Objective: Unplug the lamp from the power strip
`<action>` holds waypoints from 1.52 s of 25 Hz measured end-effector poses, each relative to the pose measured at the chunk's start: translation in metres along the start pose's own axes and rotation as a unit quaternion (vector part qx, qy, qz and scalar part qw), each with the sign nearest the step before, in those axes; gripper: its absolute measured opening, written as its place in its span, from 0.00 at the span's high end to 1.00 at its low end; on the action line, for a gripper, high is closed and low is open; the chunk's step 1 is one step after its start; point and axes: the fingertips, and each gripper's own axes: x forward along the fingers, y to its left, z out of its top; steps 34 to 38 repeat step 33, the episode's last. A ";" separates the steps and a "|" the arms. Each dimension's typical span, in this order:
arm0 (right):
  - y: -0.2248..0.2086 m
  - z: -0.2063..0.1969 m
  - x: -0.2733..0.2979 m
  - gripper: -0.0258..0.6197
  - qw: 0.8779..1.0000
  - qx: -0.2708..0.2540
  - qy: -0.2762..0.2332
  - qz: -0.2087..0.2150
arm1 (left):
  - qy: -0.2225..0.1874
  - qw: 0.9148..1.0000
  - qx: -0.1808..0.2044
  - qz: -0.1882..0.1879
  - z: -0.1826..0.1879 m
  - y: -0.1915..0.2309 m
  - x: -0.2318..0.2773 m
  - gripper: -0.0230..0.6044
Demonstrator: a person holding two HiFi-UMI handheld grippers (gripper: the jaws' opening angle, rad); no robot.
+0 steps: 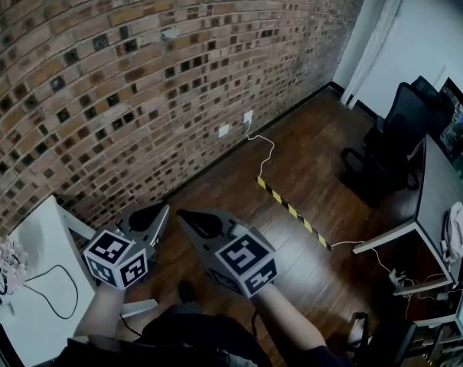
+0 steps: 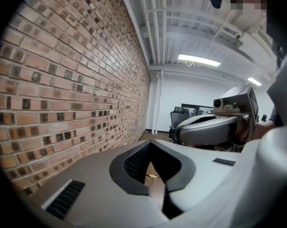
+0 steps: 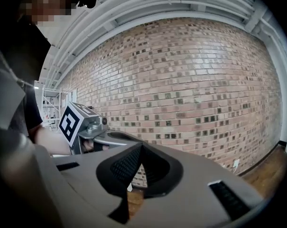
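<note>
While both tools are held up close to the body, nothing is being gripped at all: the left gripper (image 1: 156, 214) is pressed together to a point with nothing between its jaws. The right gripper (image 1: 191, 222) is closed up empty the same way, and the two are kept side by side, tips close together, aimed at the brick wall (image 1: 101, 75). What looks like the power strip (image 1: 398, 278) is seen way over on the right, on the wooden floor (image 1: 292, 167) at the foot of a grey desk (image 1: 436, 193). It's well apart from both grippers, with thin white leads going into it; tbh it's too small for a lamp plug to be picked out. A white cable (image 1: 269, 151) is run from the wall outlets (image 1: 248, 117) down onto the floor, then covered by a strip of yellow-and-black tape (image 1: 292, 211) on its way toward that desk. A black office chair (image 1: 399, 140) is parked beside the desk. On the left, a white table (image 1: 40, 235) is tucked just beside the left gripper, with a looped black cord (image 1: 59, 266) and something pale and frilly (image 1: 3, 264) laid on it, which can't be identified.
</note>
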 end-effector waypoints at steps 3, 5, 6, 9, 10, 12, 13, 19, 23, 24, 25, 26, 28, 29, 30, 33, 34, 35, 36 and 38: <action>-0.006 0.009 0.031 0.97 1.000 0.000 -0.003 0.011 | -0.007 1.000 -0.009 0.014 0.004 0.033 -0.001 0.97; -0.009 0.014 0.051 0.97 1.000 0.002 -0.001 0.015 | -0.012 1.000 -0.016 0.023 0.006 0.054 -0.005 0.97; -0.010 0.015 0.061 0.97 1.000 0.001 0.002 0.016 | -0.014 0.999 -0.018 0.028 0.007 0.064 -0.007 0.97; -0.010 0.021 0.093 0.97 0.999 -0.014 0.014 0.026 | -0.022 0.998 -0.025 0.043 0.009 0.094 -0.016 0.97; -0.007 0.024 0.104 0.97 0.999 -0.019 0.016 0.033 | -0.025 0.998 -0.029 0.050 0.009 0.104 -0.020 0.97; 0.000 0.030 0.124 0.97 0.998 -0.028 0.017 0.047 | -0.030 0.997 -0.038 0.064 0.009 0.125 -0.029 0.97; 0.003 0.033 0.133 0.97 0.998 -0.031 0.018 0.054 | -0.033 0.996 -0.043 0.072 0.009 0.135 -0.034 0.97; 0.019 0.034 0.176 0.97 0.994 -0.037 0.031 0.101 | -0.040 0.991 -0.063 0.112 0.002 0.175 -0.056 0.97; 0.029 0.034 0.202 0.97 0.989 -0.039 0.035 0.139 | -0.037 0.986 -0.075 0.146 -0.004 0.197 -0.071 0.97; 0.031 0.034 0.207 0.97 0.987 -0.039 0.036 0.150 | -0.036 0.984 -0.078 0.156 -0.005 0.203 -0.073 0.97; 0.033 0.034 0.213 0.97 0.986 -0.038 0.037 0.161 | -0.035 0.982 -0.080 0.165 -0.006 0.209 -0.076 0.97; 0.033 0.034 0.217 0.97 0.984 -0.037 0.037 0.172 | -0.035 0.981 -0.081 0.174 -0.006 0.214 -0.077 0.97; 0.031 0.035 0.225 0.97 0.980 -0.036 0.037 0.192 | -0.034 0.978 -0.083 0.191 -0.004 0.223 -0.075 0.97; 0.027 0.035 0.228 0.97 0.979 -0.035 0.037 0.200 | -0.033 0.976 -0.083 0.197 -0.003 0.226 -0.073 0.97; 0.022 0.034 0.231 0.97 0.977 -0.034 0.038 0.206 | -0.032 0.975 -0.083 0.202 -0.002 0.228 -0.069 0.97; 0.000 0.032 0.238 0.97 0.975 -0.032 0.041 0.218 | -0.027 0.973 -0.082 0.213 0.001 0.235 -0.054 0.97; 0.000 0.032 0.238 0.97 0.975 -0.032 0.041 0.218 | -0.027 0.973 -0.082 0.213 0.001 0.235 -0.054 0.97; 0.000 0.032 0.238 0.97 0.975 -0.032 0.041 0.218 | -0.027 0.973 -0.082 0.213 0.001 0.235 -0.054 0.97; 0.000 0.032 0.238 0.97 0.975 -0.032 0.041 0.218 | -0.027 0.973 -0.082 0.213 0.001 0.235 -0.054 0.97; 0.000 0.032 0.238 0.97 0.975 -0.032 0.041 0.218 | -0.027 0.973 -0.082 0.213 0.001 0.235 -0.054 0.97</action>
